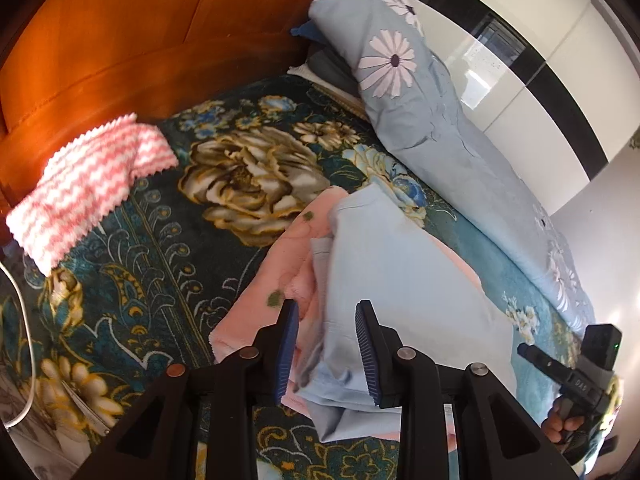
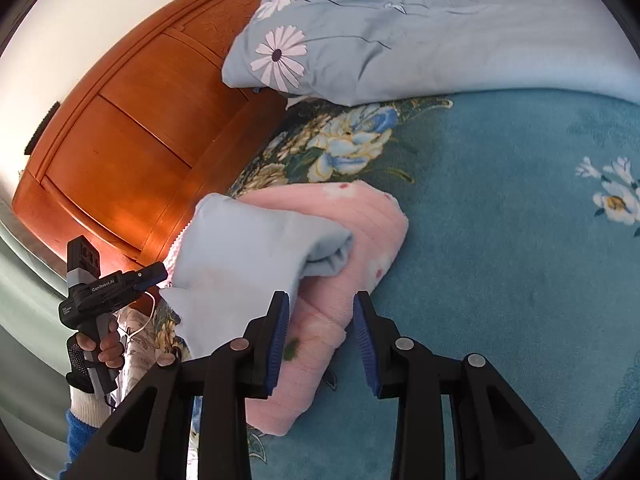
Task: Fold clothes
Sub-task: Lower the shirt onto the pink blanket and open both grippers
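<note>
Here, left gripper point(image 1: 328, 350): we see its jaws spread around the light blue garment's point(image 1: 400, 280) bunched edge, not pinching.
Right gripper point(image 2: 320, 344): parted over the pink garment point(image 2: 360, 240); contact hidden from us.
Garments: blue lies atop pink on the floral blanket point(image 1: 160, 240).
Far: striped towel point(image 1: 84, 184), daisy pillow point(image 1: 400, 80), headboard point(image 1: 140, 40); pillow's underside is hidden.

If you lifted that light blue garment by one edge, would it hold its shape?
Probably not. The light blue garment drapes in soft folds over the pink garment, so it likely flops and unfolds. It looks thin, so probably light.
</note>
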`<move>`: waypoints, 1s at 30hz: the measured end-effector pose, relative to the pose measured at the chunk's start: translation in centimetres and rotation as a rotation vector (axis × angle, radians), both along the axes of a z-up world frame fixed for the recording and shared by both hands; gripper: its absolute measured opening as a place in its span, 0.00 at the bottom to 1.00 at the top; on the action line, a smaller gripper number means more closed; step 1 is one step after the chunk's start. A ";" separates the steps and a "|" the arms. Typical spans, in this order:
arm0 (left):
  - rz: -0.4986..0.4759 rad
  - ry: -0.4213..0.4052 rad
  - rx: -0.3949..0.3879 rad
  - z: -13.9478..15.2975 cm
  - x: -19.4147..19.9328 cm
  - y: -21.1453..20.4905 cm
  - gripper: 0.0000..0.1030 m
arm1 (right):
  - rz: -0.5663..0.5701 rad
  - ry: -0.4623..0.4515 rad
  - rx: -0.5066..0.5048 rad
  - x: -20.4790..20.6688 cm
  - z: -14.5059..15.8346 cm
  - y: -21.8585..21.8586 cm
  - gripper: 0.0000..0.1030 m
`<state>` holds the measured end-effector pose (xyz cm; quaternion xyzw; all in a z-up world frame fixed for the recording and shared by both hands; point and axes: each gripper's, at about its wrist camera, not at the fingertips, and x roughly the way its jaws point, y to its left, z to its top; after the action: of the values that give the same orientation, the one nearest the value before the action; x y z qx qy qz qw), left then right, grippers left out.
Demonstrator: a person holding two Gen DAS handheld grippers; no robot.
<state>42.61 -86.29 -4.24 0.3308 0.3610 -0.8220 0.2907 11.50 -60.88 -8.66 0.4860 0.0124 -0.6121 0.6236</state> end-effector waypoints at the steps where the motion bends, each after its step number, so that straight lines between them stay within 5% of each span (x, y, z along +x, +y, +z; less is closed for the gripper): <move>1: -0.017 0.014 -0.010 0.4 -0.6 0.7 0.34 | 0.008 0.011 -0.018 0.5 0.8 -0.1 0.33; 10: -0.090 0.013 -0.062 -1.0 -3.7 4.2 0.40 | 0.188 0.116 -0.040 9.1 2.7 -4.5 0.33; 22: -0.110 0.003 -0.054 -5.6 -4.2 5.8 0.42 | 0.205 0.183 0.035 11.0 -1.6 -4.8 0.34; 30: -0.085 0.018 -0.076 -4.2 -3.6 6.4 0.43 | 0.191 0.186 0.025 10.9 -0.6 -4.6 0.34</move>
<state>38.97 -79.87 -8.45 0.3271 0.3175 -0.8498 0.2646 22.44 -65.44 -9.24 0.4313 0.1241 -0.5921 0.6693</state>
